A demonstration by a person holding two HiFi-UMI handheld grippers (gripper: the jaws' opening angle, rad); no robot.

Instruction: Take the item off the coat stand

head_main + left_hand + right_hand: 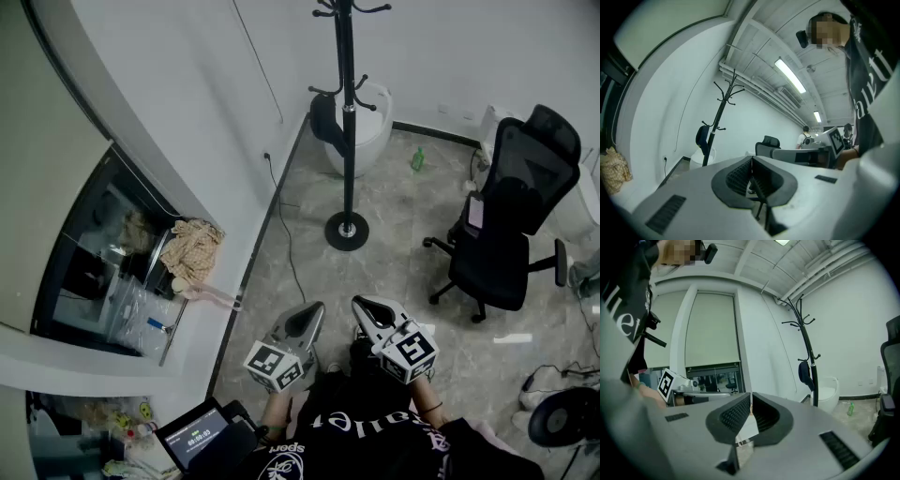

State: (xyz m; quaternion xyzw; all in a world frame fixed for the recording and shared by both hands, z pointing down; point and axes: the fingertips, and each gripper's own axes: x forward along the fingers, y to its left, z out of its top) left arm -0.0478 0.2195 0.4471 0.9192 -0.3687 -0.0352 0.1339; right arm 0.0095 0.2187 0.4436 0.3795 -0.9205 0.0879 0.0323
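A tall black coat stand [347, 122] rises from a round base [347, 230] on the tiled floor ahead of me. A dark item [323, 117], shaped like a cap, hangs from one of its lower hooks. The same stand [717, 122] and dark item [702, 136] show far off in the left gripper view, and the stand [807, 348] with the item [804, 372] in the right gripper view. My left gripper [312, 312] and right gripper [363, 307] are held side by side close to my body, well short of the stand. Both are shut with nothing between their jaws.
A black office chair [511, 225] stands right of the stand. A white round tub [373, 127] and a green bottle [418, 159] sit behind it. A cable [286, 234] trails along the floor by the wall. A counter [141, 361] with a patterned cloth [192, 248] and a laptop [202, 433] lies to my left.
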